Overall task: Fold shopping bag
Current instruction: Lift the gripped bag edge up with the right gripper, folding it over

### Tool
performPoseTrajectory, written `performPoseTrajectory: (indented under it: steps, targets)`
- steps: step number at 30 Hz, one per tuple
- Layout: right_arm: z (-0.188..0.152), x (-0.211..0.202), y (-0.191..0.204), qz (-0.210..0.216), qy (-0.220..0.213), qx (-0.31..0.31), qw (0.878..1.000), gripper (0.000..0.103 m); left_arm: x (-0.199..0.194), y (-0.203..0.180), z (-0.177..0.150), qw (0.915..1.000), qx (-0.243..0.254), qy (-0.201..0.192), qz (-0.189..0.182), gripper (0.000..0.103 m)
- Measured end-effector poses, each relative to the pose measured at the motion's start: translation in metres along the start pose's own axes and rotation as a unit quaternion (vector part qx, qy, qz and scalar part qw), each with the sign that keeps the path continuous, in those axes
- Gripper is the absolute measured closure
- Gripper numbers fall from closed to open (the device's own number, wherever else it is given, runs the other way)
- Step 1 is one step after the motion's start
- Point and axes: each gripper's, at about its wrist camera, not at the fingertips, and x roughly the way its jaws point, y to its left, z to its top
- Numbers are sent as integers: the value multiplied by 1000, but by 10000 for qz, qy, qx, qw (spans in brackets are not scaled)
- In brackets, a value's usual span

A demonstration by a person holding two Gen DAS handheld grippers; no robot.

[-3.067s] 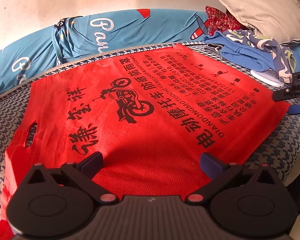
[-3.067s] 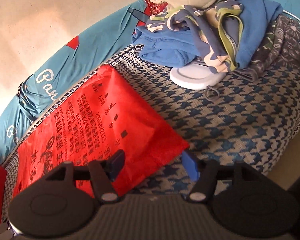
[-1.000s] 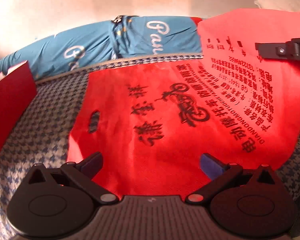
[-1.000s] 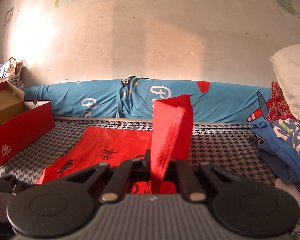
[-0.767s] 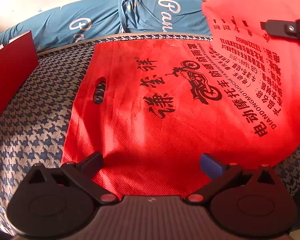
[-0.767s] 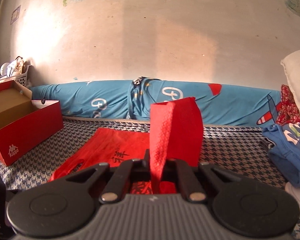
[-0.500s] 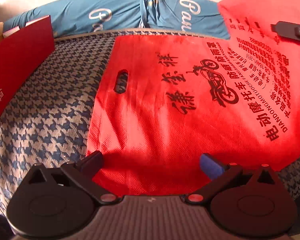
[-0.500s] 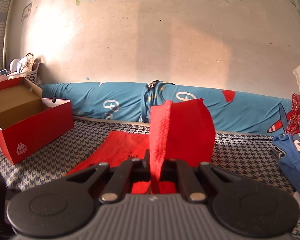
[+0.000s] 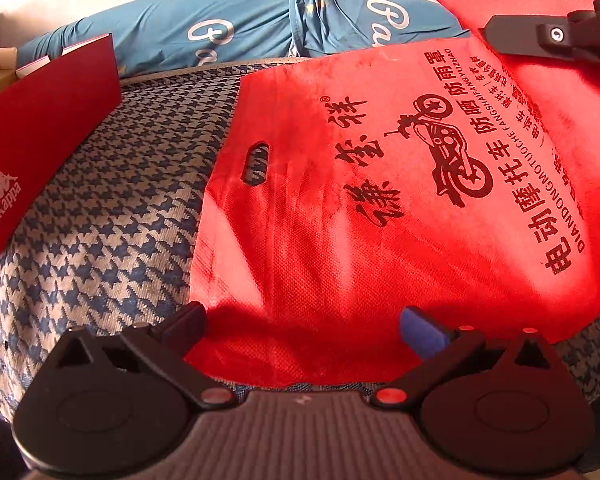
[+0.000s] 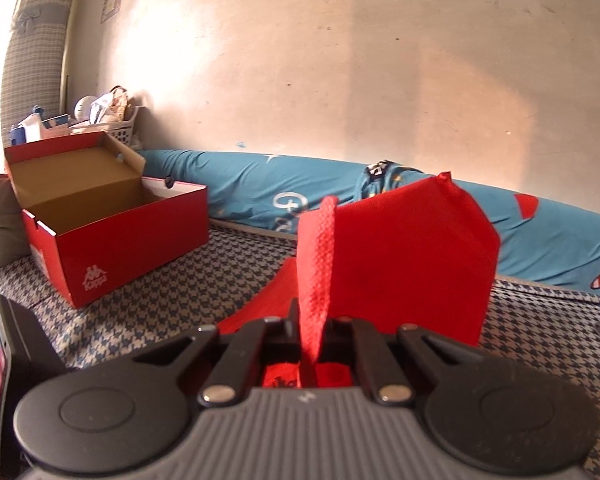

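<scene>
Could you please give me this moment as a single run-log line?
right claw: shut on red bag edge, lifted | left claw: open over near edge | bag's handle end flat on bed

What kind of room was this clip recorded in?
Most likely a bedroom at home: the red shopping bag lies on a bed with a houndstooth cover, a blue bolster runs along the wall, and an open shoebox sits nearby.

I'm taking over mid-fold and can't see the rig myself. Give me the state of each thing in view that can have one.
Shopping bag: mostly flat on the bed, one end lifted and curling over.
Right tool: shut on the lifted bag edge.
Left tool: open, fingers straddling the bag's near corner, gripping nothing.
Shoe box: lid open, nothing visible inside.
Handle cutout: uncovered, lying flat.
</scene>
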Motion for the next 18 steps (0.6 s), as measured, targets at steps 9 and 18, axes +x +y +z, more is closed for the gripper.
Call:
performPoseTrajectory:
  steps: [9, 18]
  targets:
    - [4, 1, 6, 333, 22, -65, 9994, 99, -7, 10, -1, 9990, -396, 70, 195, 0]
    - [6, 5, 22, 959, 127, -407, 9945, 99, -18, 11, -5, 9986, -459, 132, 237, 0]
